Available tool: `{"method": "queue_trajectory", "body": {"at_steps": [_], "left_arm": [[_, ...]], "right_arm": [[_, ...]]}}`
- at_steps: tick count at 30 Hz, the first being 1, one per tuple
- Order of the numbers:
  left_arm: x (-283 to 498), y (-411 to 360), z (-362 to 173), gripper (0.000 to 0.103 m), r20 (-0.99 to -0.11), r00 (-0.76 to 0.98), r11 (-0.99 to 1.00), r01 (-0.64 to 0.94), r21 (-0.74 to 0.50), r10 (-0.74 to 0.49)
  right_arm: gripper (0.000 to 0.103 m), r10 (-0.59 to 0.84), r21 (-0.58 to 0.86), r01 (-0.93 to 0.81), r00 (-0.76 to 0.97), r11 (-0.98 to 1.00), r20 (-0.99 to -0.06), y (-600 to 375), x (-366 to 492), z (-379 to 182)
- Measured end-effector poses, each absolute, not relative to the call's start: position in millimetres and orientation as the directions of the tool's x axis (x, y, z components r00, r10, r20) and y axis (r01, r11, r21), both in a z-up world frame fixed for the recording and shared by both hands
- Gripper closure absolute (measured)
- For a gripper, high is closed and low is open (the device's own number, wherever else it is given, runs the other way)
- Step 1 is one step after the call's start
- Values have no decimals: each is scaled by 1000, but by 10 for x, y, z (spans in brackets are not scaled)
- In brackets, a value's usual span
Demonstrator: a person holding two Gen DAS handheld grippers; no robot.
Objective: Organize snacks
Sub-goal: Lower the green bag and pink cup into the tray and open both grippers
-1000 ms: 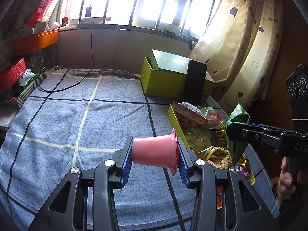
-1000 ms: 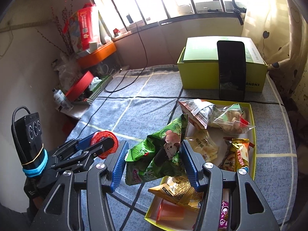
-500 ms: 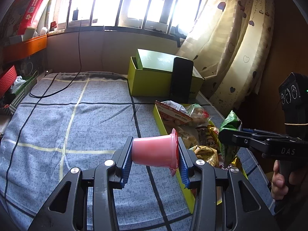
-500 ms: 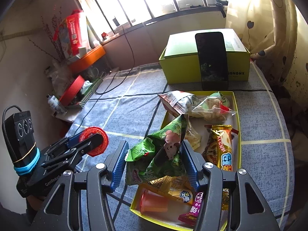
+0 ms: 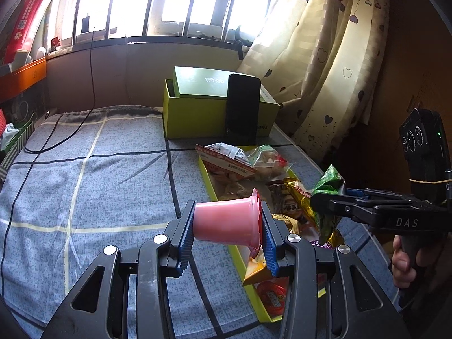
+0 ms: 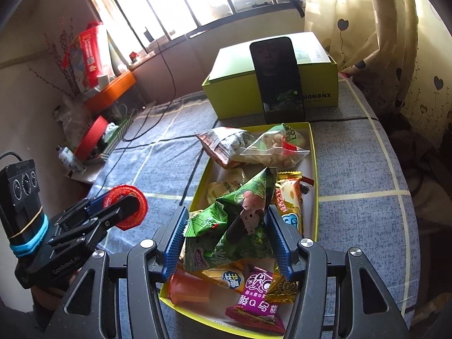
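Left gripper (image 5: 227,231): clenched on a pink jelly cup (image 5: 227,223), gripped end to end between the blue pads; the cup lies on its side, long axis crosswise to the fingers, narrow base to the left, red foil lid to the right. It hangs above the near left rim of the yellow tray (image 5: 210,186), over the blue checked cloth (image 5: 84,175). Right gripper (image 6: 227,237): clamped on a crumpled green snack bag (image 6: 234,226), its pointed corner upward, held over the near half of the tray. Tray contents: a white-and-red packet (image 6: 226,144) and a clear bag of pale pieces (image 6: 275,147) at the far end; a gold-and-orange wrapper (image 6: 289,197) lengthwise at centre; an orange jelly cup (image 6: 189,286) on its side and a magenta packet (image 6: 255,302) at the near end; other wrappers beneath the bag are hard to tell apart. Beyond the tray: a lime-green box (image 6: 240,90) with a dark phone (image 6: 278,79) leaning upright against its front.
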State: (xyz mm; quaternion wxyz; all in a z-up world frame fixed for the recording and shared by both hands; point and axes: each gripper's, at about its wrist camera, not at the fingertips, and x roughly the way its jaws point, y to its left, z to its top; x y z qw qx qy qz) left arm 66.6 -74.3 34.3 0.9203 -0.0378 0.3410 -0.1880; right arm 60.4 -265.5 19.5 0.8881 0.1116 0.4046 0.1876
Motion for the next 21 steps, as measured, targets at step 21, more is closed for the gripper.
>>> {"method": "queue_trajectory", "body": {"at_steps": [21], "left_arm": [[780,-841,324,60,-618,683,917,351,-188,-388]], "right_arm": [[41,361,208,-307,622,929,-695,-2599,494,129]]}}
